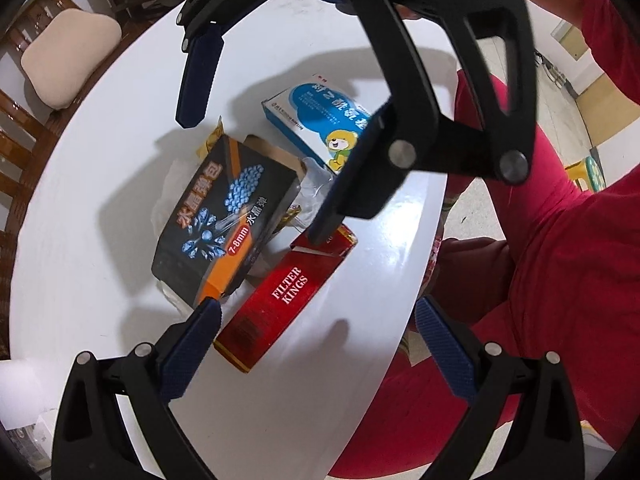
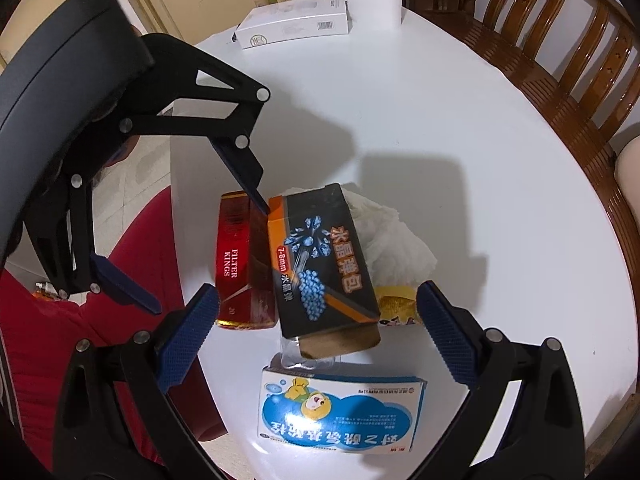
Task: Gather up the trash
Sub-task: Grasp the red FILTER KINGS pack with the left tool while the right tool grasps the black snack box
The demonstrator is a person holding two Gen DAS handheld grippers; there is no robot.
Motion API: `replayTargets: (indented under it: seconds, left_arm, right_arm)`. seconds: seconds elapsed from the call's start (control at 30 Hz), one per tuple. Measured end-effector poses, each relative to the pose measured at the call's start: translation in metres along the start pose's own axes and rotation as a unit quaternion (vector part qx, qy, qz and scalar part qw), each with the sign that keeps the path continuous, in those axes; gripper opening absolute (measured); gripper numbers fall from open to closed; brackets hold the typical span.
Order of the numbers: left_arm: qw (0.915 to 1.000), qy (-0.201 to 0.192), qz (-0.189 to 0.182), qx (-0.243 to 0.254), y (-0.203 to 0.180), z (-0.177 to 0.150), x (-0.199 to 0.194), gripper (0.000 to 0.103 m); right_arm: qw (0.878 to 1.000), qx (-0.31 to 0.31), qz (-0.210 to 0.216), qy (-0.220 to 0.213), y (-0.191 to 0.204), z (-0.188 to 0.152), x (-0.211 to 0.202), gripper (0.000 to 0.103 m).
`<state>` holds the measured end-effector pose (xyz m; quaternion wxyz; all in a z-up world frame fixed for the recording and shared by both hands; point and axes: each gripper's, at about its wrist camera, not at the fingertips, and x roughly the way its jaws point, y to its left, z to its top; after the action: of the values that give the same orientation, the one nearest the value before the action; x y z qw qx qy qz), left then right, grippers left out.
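Both grippers wide open, holding nothing, above a white round table (image 2: pixel 460 128). Left gripper (image 1: pixel 316 320): red FILTER KINGS carton (image 1: pixel 276 300) lies betw its fingers; black box (image 1: pixel 224 220) just ahead of its left fingertip (image 1: pixel 200 320). Right gripper (image 2: pixel 316 312): black box betw its tips, blue-white bear box (image 2: pixel 340 412) just under its jaws, crumpled tissue (image 2: pixel 392 240) ahead-right beside black box, red carton touching black box on the left. Right gripper's far finger (image 1: pixel 352 176) hangs over the red carton's open end
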<state>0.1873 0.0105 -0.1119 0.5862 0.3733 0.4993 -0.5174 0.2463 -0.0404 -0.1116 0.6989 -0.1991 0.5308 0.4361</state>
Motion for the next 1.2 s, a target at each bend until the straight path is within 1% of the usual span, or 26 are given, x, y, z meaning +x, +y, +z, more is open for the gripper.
replayTargets:
  seconds: [0.17, 0.23, 0.3, 0.33, 0.37, 0.43, 0.47, 0.53, 0.63, 0.87, 0.9, 0.93, 1.07, 1.2]
  left_arm:
    - [1.0, 0.004, -0.006, 0.002, 0.001, -0.001, 0.005, 0.095]
    - [1.0, 0.007, -0.006, -0.002, 0.003, -0.001, 0.008, 0.093]
    - [0.9999, 0.009, -0.003, -0.007, 0.005, -0.001, 0.01, 0.091]
    - [0.9999, 0.009, -0.003, -0.01, 0.006, -0.001, 0.01, 0.09]
    - [0.9999, 0.008, -0.001, -0.013, 0.007, -0.001, 0.01, 0.09]
    - [0.9999, 0.003, 0.003, -0.013, 0.007, -0.002, 0.008, 0.09]
    - [0.9999, 0.002, 0.007, -0.013, 0.007, -0.002, 0.008, 0.09]
    - [0.9998, 0.005, 0.005, -0.016, 0.007, -0.004, 0.009, 0.09]
    - [0.9998, 0.006, 0.008, -0.016, 0.004, -0.005, 0.011, 0.09]
    - [0.9996, 0.003, 0.006, -0.028, 0.005, -0.011, 0.012, 0.09]
    - [0.9996, 0.0, 0.007, -0.029, 0.006, -0.012, 0.011, 0.089]
    - [0.9995, -0.004, 0.007, -0.032, 0.008, -0.012, 0.01, 0.085]
    - [0.9991, -0.004, 0.017, -0.039, 0.013, -0.013, 0.011, 0.078]
    - [0.9982, -0.008, 0.036, -0.048, 0.017, -0.014, 0.008, 0.062]
  right_arm:
    - [1.0, -0.012, -0.009, 0.014, -0.003, 0.003, 0.01, 0.096]
    - [1.0, -0.015, -0.011, 0.019, -0.003, 0.004, 0.015, 0.096]
    - [1.0, -0.015, -0.013, 0.018, -0.003, 0.003, 0.018, 0.094]
    - [1.0, -0.013, -0.009, 0.013, -0.004, 0.004, 0.018, 0.089]
    - [1.0, -0.012, -0.011, 0.009, -0.005, 0.005, 0.017, 0.086]
    - [1.0, -0.015, -0.024, 0.002, -0.005, 0.007, 0.014, 0.084]
    - [0.999, -0.023, -0.032, 0.004, -0.004, 0.007, 0.014, 0.084]
    - [0.999, -0.029, -0.036, 0.009, -0.002, 0.007, 0.016, 0.084]
    - [0.998, -0.041, -0.036, 0.014, 0.003, 0.005, 0.021, 0.067]
    - [0.997, -0.058, -0.056, 0.016, 0.008, 0.007, 0.03, 0.066]
    - [0.997, -0.055, -0.054, 0.014, 0.007, 0.008, 0.03, 0.064]
    - [0.997, -0.052, -0.051, 0.013, 0.004, 0.008, 0.03, 0.059]
    - [0.997, -0.052, -0.058, 0.01, 0.002, 0.008, 0.033, 0.059]
    - [0.997, -0.051, -0.061, 0.007, 0.001, 0.007, 0.034, 0.059]
